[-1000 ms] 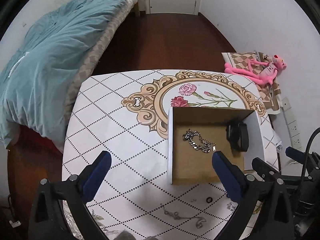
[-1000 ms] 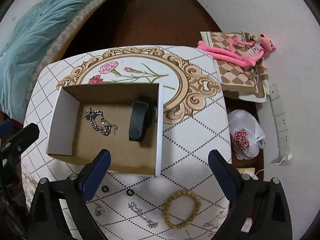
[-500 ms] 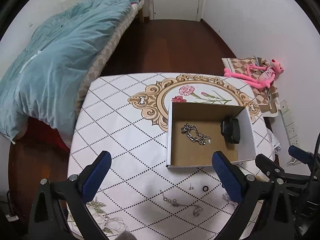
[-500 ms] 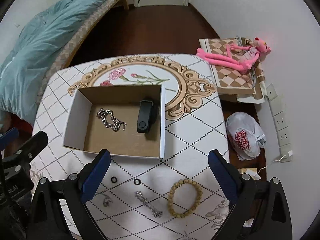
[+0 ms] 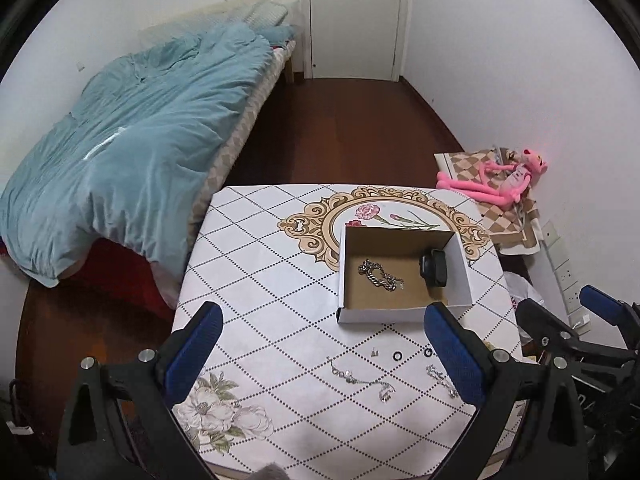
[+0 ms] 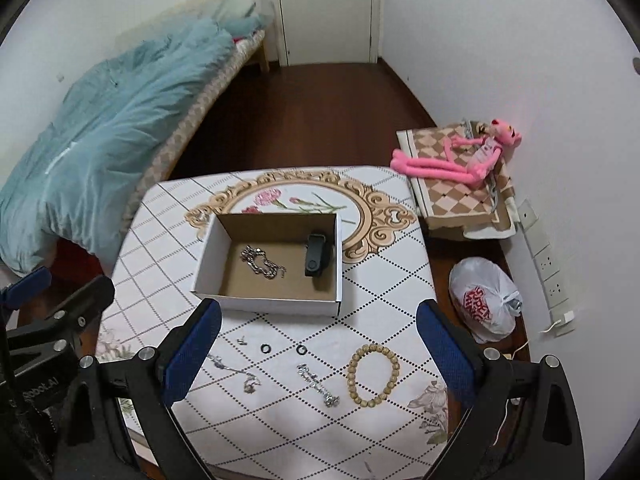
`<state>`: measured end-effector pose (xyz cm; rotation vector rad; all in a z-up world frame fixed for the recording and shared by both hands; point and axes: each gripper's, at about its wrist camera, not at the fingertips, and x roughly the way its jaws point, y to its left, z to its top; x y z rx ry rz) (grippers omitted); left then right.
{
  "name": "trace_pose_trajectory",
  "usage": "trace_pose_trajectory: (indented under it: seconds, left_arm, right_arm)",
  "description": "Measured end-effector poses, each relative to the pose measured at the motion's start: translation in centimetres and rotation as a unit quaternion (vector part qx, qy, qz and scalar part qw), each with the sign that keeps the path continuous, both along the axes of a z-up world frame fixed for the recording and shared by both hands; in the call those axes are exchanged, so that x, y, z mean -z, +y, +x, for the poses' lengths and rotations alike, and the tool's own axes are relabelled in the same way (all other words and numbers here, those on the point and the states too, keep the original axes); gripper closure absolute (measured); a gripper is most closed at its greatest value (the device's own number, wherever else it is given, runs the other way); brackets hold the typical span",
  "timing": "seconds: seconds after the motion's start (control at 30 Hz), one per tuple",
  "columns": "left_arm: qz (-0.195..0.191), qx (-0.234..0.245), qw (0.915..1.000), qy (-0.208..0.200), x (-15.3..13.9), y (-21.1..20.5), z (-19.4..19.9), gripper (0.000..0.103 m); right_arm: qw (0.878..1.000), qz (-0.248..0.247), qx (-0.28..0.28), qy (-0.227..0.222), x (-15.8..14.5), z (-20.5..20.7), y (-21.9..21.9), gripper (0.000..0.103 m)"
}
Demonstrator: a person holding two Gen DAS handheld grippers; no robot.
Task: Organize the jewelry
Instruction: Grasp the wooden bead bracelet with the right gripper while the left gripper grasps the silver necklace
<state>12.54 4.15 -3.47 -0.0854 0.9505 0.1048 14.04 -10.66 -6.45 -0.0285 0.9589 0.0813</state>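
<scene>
An open cardboard box (image 5: 400, 314) (image 6: 264, 304) stands on the patterned table and holds a silver chain bracelet (image 5: 378, 274) (image 6: 262, 263) and a black band (image 5: 434, 269) (image 6: 317, 256). In front of the box lie two black rings (image 6: 265, 348), a small stud (image 6: 241, 340), a thin silver necklace (image 5: 360, 378) (image 6: 236, 370), a silver clasp piece (image 6: 318, 384) and a wooden bead bracelet (image 6: 373, 375). My left gripper (image 5: 324, 356) and right gripper (image 6: 318, 356) are both open and empty, raised above the table's near side.
A bed with a blue duvet (image 5: 120, 152) is to the left. A pink plush toy (image 6: 452, 158) lies on a checkered mat at the right, with a white plastic bag (image 6: 484, 300) on the floor. A white door (image 5: 356, 16) is at the back.
Both grippers have pulled back and risen away from the box. The view has widened and the jewelry in front of the box has come into sight. Both stay open.
</scene>
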Motion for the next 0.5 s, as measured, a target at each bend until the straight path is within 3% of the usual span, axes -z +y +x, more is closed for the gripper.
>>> trace_pose_trajectory:
  seconds: [0.27, 0.43, 0.5]
  left_arm:
    - [0.023, -0.029, 0.9993, -0.006, 0.4, 0.0, -2.7, 0.000]
    - [0.051, -0.032, 0.9981, 0.008, 3.6, -0.7, -3.5, 0.000]
    - [0.055, -0.034, 0.9976, 0.025, 5.6, -0.9, -3.5, 0.000]
  right_arm:
    - [0.999, 0.025, 0.020, -0.003, 0.1, -2.8, -1.8, 0.004]
    - [0.996, 0.030, 0.072, 0.041, 4.4, -3.0, -5.4, 0.004]
    - [0.992, 0.036, 0.098, 0.072, 7.5, -2.8, -7.2, 0.004]
